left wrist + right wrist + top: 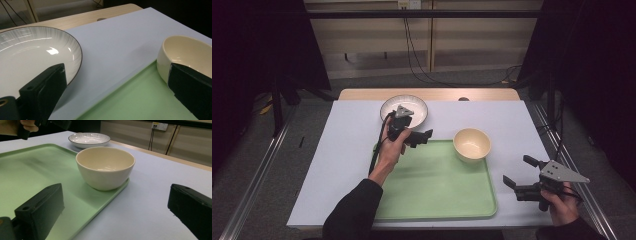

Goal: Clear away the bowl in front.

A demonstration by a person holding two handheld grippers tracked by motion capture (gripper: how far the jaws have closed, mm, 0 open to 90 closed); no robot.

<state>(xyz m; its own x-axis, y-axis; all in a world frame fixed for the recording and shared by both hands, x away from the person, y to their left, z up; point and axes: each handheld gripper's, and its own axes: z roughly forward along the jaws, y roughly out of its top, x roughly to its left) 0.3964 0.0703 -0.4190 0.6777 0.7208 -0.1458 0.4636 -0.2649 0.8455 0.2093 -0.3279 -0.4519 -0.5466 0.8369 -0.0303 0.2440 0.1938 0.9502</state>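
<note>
High view: left gripper (424,136) gaping empty at centre beside plate (418,106), likely lining up a grab; right gripper (518,173) gaping idle lower right; bowl (471,144) parked in tray (437,190) corner.

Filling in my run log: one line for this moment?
left gripper: open, by plate | right gripper: open | bowl: on tray

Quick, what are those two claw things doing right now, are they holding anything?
Left gripper: open, holding nothing, at the green tray's far-left corner near the plate.
Right gripper: open, holding nothing, right of the tray.
</note>
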